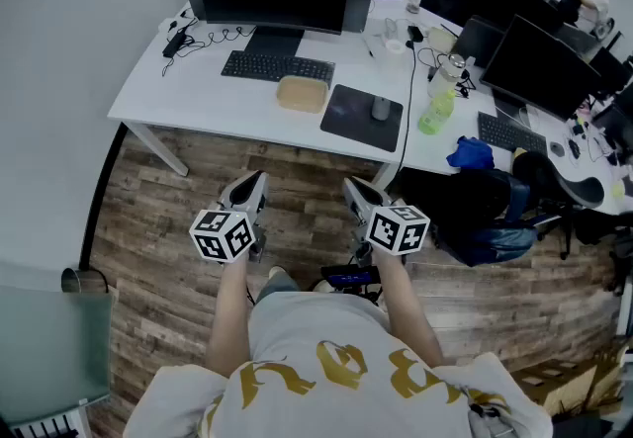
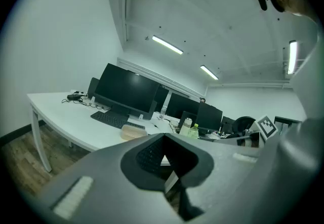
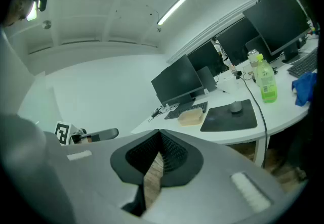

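Box (image 1: 302,93) sits well beyond left gripper (image 1: 257,179), right gripper (image 1: 350,186); jaws seemingly together.

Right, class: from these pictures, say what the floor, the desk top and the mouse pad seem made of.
Floor: matt planks with grain and seams; wood or wood-look laminate, can't tell.
Desk top: smooth even white, probably laminate.
Mouse pad: dark, flat, glare-free, likely fabric over rubber.

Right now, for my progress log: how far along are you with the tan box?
Done: nothing visible. In hand: nothing; the left tool and right tool are shut, empty, short of the desk. Left: the tan box sits untouched there.
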Available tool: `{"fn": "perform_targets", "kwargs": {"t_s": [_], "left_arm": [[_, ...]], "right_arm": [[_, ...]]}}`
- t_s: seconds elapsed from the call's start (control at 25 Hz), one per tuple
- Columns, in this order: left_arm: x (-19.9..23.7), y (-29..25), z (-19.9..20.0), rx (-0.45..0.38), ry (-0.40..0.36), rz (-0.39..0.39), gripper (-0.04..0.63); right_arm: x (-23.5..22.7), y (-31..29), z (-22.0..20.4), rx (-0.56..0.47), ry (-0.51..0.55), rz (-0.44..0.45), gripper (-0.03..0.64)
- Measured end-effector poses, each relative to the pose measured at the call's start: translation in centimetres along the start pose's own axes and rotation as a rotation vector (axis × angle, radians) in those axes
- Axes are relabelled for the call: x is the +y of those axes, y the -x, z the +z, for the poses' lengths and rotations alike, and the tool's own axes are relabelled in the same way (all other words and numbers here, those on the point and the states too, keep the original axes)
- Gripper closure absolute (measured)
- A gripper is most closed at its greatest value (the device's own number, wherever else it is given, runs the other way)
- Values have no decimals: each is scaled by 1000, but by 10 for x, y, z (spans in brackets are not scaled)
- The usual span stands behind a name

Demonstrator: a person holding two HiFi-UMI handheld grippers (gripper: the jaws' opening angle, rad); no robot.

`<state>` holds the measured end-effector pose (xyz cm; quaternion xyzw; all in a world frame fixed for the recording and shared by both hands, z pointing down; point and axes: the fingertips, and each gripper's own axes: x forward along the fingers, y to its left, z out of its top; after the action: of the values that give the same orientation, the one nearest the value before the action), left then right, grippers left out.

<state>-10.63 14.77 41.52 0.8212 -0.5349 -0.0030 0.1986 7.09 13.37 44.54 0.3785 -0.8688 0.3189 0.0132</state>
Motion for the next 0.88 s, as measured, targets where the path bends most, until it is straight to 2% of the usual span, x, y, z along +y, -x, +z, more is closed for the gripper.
{"fn": "perform_targets", "kwargs": {"t_s": [0.36,0.56,0.76,0.88], "left_arm": [[5,1,-1,23,-27,46,595],[1,2,8,-30,14,22,595],[-2,6,15,-82,52,18,592],[2,8,13,-84,54,31,538]], "right_arm": [[1,2,-4,16,42,-18,592],[1,3,0,-1,65,-15,592],[0,5,2,1,138,-19,591],[2,3,1,6,127,3,520]]}}
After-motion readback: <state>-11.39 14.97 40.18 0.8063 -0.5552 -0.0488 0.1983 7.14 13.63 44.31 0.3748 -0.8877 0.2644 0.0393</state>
